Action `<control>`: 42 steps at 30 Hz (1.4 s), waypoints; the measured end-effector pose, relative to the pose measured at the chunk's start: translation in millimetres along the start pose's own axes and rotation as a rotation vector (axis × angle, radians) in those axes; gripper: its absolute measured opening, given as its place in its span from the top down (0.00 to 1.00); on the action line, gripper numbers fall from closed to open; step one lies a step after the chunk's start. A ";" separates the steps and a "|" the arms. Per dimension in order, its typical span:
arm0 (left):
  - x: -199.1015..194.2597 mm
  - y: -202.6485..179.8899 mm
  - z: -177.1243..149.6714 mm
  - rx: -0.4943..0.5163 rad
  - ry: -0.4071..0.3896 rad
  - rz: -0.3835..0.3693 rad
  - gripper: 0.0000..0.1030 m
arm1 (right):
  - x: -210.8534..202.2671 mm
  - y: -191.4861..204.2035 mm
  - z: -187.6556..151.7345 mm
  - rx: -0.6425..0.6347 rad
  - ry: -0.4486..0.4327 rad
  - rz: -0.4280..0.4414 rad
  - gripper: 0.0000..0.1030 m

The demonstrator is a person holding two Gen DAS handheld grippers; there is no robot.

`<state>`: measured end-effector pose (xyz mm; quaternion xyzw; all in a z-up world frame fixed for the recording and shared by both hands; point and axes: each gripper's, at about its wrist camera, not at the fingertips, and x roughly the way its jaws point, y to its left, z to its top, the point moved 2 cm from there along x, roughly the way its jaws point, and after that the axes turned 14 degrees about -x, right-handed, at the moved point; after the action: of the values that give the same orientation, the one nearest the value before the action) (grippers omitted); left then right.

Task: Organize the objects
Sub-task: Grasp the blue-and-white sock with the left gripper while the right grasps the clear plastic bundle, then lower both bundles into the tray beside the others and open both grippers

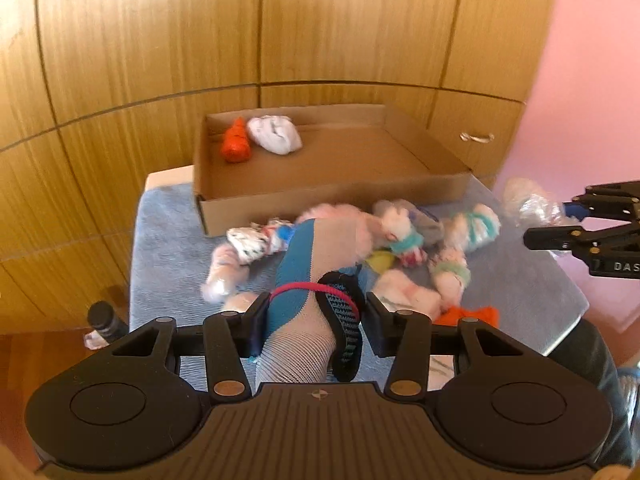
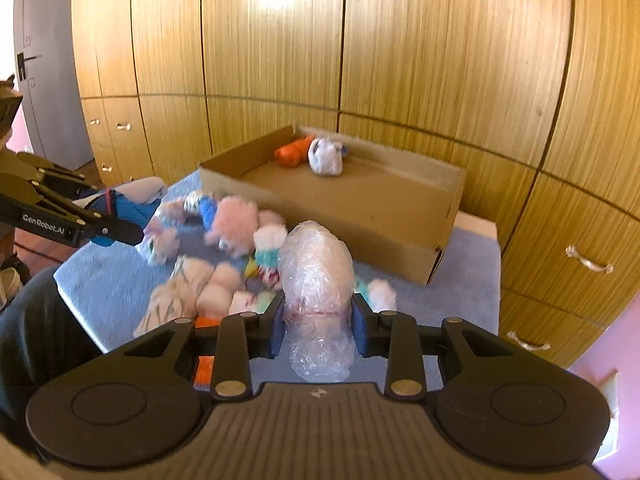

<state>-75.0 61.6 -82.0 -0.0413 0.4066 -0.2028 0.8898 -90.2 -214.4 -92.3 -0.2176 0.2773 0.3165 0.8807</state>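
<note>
The left gripper (image 1: 314, 320) is clenched on a rolled blue-and-grey sock bundle tied with a red elastic band (image 1: 304, 280). The right gripper (image 2: 318, 318) is clenched on a pale bundle wrapped in clear plastic film (image 2: 318, 276). Both bundles hang above the bench covered with a blue towel (image 1: 168, 248). A heap of fluffy pink and white sock rolls (image 2: 236, 236) lies between the grippers and the shallow brown cardboard box (image 1: 320, 196). Inside the box, at its far wall, an orange roll (image 1: 236, 144) touches a white roll (image 1: 276, 134).

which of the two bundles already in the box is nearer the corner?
The orange bundle; it sits in the cardboard box's far corner, with the white bundle beside it.
</note>
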 end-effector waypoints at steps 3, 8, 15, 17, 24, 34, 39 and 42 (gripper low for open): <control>-6.1 3.0 8.5 -0.009 -0.007 -0.009 0.48 | -3.4 -4.8 8.9 -0.009 -0.016 0.001 0.71; -11.5 -0.1 37.9 -0.015 -0.033 -0.030 0.48 | -2.7 -20.6 28.9 -0.004 -0.035 -0.025 0.70; -6.5 -4.5 77.8 -0.027 -0.062 -0.034 0.48 | 6.9 -38.4 47.2 0.016 -0.047 -0.029 0.70; -0.3 -10.0 88.9 -0.009 -0.063 -0.023 0.47 | 11.1 -44.1 53.8 0.018 -0.048 -0.029 0.70; 48.6 -34.4 128.7 -0.002 -0.021 -0.040 0.47 | 37.7 -66.9 78.8 0.025 -0.037 -0.044 0.70; 145.5 -61.3 171.1 0.006 0.024 -0.053 0.47 | 101.7 -99.1 93.3 0.036 0.021 -0.043 0.70; 199.8 -59.1 183.5 -0.005 0.035 -0.018 0.47 | 150.2 -114.7 95.2 0.031 0.064 -0.048 0.70; 225.1 -53.3 184.9 -0.007 0.051 0.009 0.47 | 176.2 -125.0 94.8 0.034 0.099 -0.052 0.70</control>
<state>176.6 -92.8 -105.3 -0.0374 0.4302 -0.1983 0.8799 141.6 -172.5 -105.4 -0.2252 0.3199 0.2775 0.8775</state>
